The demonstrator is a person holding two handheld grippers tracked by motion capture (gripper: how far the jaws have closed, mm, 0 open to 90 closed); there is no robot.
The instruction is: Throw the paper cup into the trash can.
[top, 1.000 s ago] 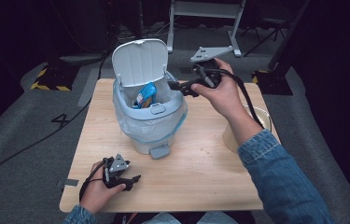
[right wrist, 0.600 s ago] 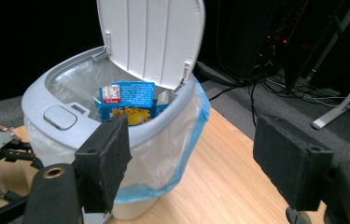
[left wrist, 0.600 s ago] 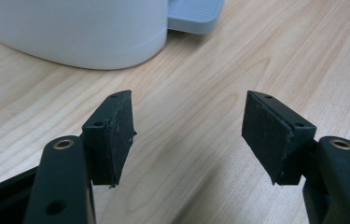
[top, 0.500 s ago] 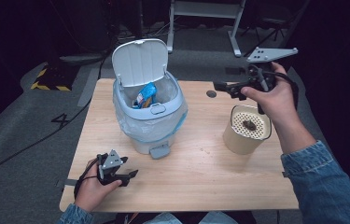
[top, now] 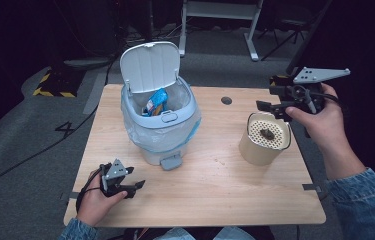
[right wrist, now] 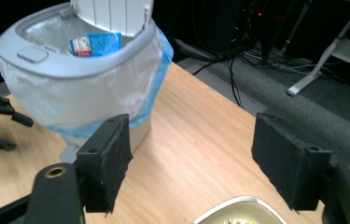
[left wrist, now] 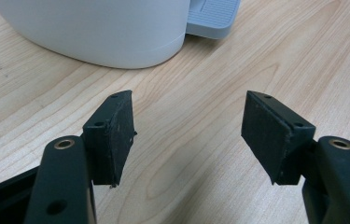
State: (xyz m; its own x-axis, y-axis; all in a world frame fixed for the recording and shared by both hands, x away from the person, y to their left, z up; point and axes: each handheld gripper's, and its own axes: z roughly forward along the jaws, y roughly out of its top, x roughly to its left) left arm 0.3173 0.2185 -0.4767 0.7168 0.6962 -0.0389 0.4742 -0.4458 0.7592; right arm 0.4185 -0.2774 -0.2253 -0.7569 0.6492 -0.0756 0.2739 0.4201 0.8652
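Overhead plus two close table-level views

A lidded bin (top: 160, 125) is occupying the worktop's (top: 215, 185) left-centre, its raised lid (top: 150, 65) blocking passage behind the rim and its pedal (top: 171, 161) jutting toward the near edge. A cream cup (top: 264, 140) is standing well apart at the right. Between them, bare wood is leaving a wide lane; the near strip is lying open too.

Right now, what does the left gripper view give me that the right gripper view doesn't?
Left gripper view: the bin's grey foot pedal close up, and open jaws with nothing between them. Right gripper view: the raised lid, the blue wrapper inside the bin, the cream container's rim, the floor cables. Both: the white bin and wooden table.
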